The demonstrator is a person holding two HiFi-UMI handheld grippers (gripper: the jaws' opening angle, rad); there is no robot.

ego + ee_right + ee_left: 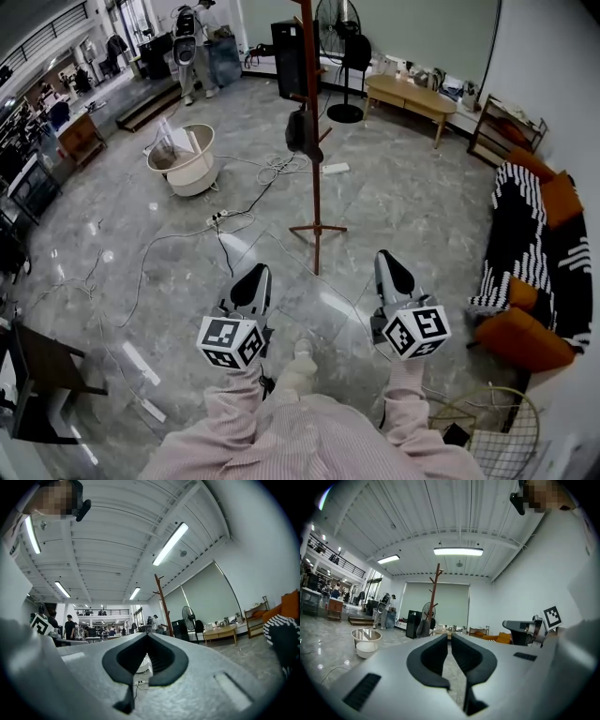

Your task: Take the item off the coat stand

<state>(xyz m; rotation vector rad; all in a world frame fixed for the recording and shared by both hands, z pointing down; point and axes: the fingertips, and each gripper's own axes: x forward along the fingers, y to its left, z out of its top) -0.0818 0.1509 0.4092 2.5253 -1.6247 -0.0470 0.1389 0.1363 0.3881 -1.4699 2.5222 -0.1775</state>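
Note:
The brown wooden coat stand (313, 141) rises from the grey stone floor ahead of me. A dark item (302, 131) hangs on its left side, about halfway up the pole. Both grippers are held low and well short of the stand. My left gripper (257, 274) is shut with nothing in it, and so is my right gripper (387, 260). In the left gripper view the stand (435, 597) and the dark item (424, 627) show far beyond the shut jaws of the left gripper (450, 638). The right gripper view has the stand (164, 606) in the distance past the right gripper (147, 635).
Cables and a power strip (335, 169) trail across the floor around the stand's feet (317, 229). A white basin (184, 159) sits to the left. A fan (342, 56), a black speaker (289, 52) and a wooden bench (412, 94) stand behind. A sofa with a striped throw (525, 234) lines the right wall.

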